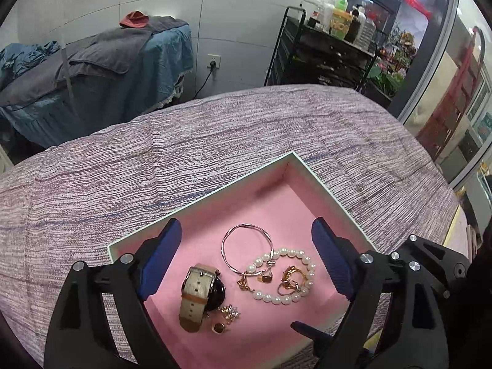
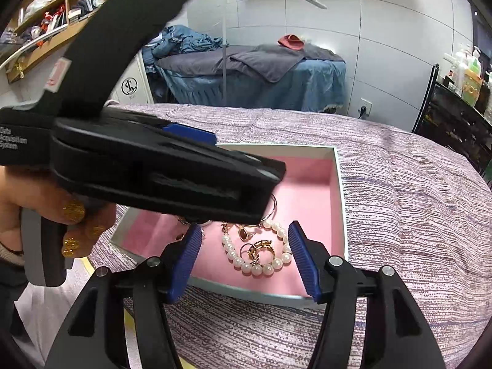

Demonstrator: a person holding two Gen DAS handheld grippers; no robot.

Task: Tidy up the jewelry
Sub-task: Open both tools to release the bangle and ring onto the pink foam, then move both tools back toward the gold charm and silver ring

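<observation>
A pink-lined box (image 1: pixel 295 166) (image 2: pixel 338 166) sits on a striped purple cloth. In it lie a beige-strap watch (image 1: pixel 198 292), a rose-gold bangle (image 1: pixel 246 246), a pearl bracelet (image 1: pixel 286 276) (image 2: pixel 255 264), gold rings (image 1: pixel 290 279) (image 2: pixel 256 250) and small gold earrings (image 1: pixel 229 312). My left gripper (image 1: pixel 247 230) hovers open and empty over the box, seen from the side in the right wrist view (image 2: pixel 215 169), hiding the watch there. My right gripper (image 2: pixel 244 230) is open and empty at the box's near edge, over the pearls.
The purple cloth (image 1: pixel 153 169) (image 2: pixel 415 215) covers the table. A blue-draped massage bed (image 1: pixel 92 70) (image 2: pixel 261 70) stands behind. A black trolley with bottles (image 1: pixel 332 37) is at the far right. Wooden shelves (image 2: pixel 46 15) are at upper left.
</observation>
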